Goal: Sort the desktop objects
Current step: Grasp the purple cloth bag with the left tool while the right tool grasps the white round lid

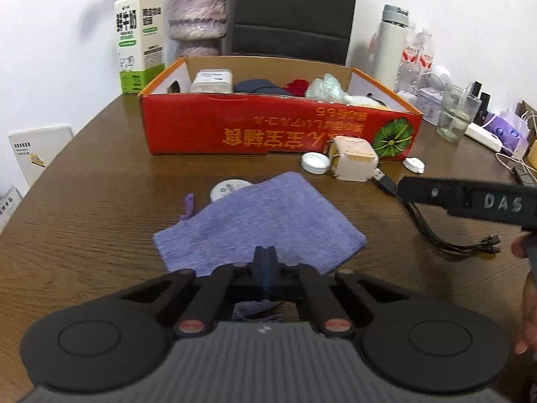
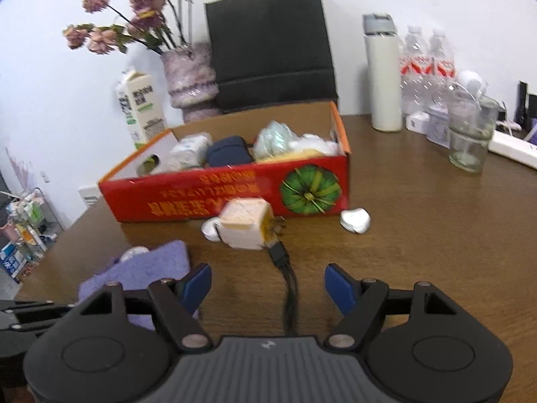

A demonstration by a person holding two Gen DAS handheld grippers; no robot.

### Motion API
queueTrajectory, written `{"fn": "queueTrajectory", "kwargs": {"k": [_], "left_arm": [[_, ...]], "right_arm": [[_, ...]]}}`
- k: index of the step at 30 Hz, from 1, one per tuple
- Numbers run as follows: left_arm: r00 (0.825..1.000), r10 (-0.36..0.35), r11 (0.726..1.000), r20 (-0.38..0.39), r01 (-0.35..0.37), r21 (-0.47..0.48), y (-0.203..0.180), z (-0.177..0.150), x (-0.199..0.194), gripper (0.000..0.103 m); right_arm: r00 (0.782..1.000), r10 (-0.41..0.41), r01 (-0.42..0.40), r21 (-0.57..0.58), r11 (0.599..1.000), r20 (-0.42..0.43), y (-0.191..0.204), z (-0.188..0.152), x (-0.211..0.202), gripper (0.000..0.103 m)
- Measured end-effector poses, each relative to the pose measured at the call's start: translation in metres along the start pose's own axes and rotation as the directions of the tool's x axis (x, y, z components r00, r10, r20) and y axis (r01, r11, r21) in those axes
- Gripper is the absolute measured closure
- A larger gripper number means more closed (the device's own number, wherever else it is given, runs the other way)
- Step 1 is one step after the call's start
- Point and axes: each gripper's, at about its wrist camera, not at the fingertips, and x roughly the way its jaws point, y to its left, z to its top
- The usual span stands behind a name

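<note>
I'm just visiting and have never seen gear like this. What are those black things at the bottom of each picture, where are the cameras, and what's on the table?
There is no robot here: a person holds a two-finger gripper in each hand, and each gripper carries a wide-angle camera looking along its fingers. In the left camera's view, the left gripper is shut, pinching the purple cloth. In the right camera's view, the right gripper is open above a black cable plugged into a pale charger block. Behind stands a red cardboard box already holding several items, on a brown wooden table.
</note>
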Motion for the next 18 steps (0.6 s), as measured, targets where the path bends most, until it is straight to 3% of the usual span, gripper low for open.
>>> {"fn": "queueTrajectory", "kwargs": {"k": [3, 4, 6, 7, 9, 11, 12, 14, 15, 16, 17, 18], "left_arm": [[0.999, -0.013, 1.0, 0.034, 0.013, -0.004, 0.005, 0.0, -0.013, 0.101], [0.999, -0.006, 1.0, 0.034, 0.006, 0.003, 0.006, 0.002, -0.013, 0.093], [0.999, 0.009, 1.0, 0.051, -0.01, 0.021, 0.007, 0.006, -0.007, 0.036], [0.998, 0.025, 0.999, 0.05, -0.026, 0.025, 0.006, 0.009, -0.002, 0.0], [0.997, 0.02, 0.999, 0.073, -0.022, 0.033, 0.001, 0.014, 0.006, 0.0], [0.999, 0.023, 0.999, 0.037, -0.024, 0.027, -0.004, 0.02, 0.02, 0.0], [0.999, 0.033, 0.999, -0.002, -0.033, 0.019, -0.006, 0.022, 0.031, 0.0], [0.995, 0.102, 0.993, -0.003, -0.101, 0.061, -0.016, 0.022, 0.042, 0.0], [0.996, 0.093, 0.993, 0.002, -0.093, 0.067, -0.017, 0.022, 0.043, 0.005], [0.999, 0.049, 0.997, -0.015, -0.048, 0.054, -0.015, 0.024, 0.04, 0.024], [0.999, 0.037, 0.996, -0.03, -0.034, 0.077, -0.016, 0.027, 0.036, 0.05], [0.999, 0.019, 0.997, -0.043, -0.015, 0.078, -0.014, 0.028, 0.031, 0.066]], "right_arm": [[1.0, 0.031, -0.031, -0.021, 0.999, -0.003, 0.009, 0.004, 0.003, 0.03], [0.999, 0.043, -0.044, -0.034, 0.998, -0.01, 0.012, 0.005, 0.005, 0.03], [0.998, 0.06, -0.061, -0.057, 0.997, -0.016, 0.02, 0.005, 0.008, 0.03], [0.998, 0.065, -0.066, -0.057, 0.996, -0.019, 0.022, 0.006, 0.009, 0.03], [0.996, 0.081, -0.082, -0.047, 0.996, -0.023, 0.026, 0.007, 0.011, 0.03], [0.996, 0.084, -0.085, -0.036, 0.996, -0.022, 0.026, 0.007, 0.011, 0.03], [0.997, 0.08, -0.08, -0.034, 0.996, -0.02, 0.026, 0.007, 0.011, 0.03], [0.997, 0.069, -0.07, -0.023, 0.997, -0.014, 0.023, 0.008, 0.009, 0.03], [0.998, 0.066, -0.066, -0.012, 0.998, -0.011, 0.02, 0.008, 0.009, 0.03], [0.998, 0.064, -0.064, -0.003, 0.998, -0.009, 0.017, 0.008, 0.008, 0.03], [0.998, 0.061, -0.061, 0.006, 0.998, -0.007, 0.014, 0.008, 0.008, 0.029], [0.998, 0.055, -0.055, 0.014, 0.998, -0.007, 0.012, 0.008, 0.008, 0.029]]}}
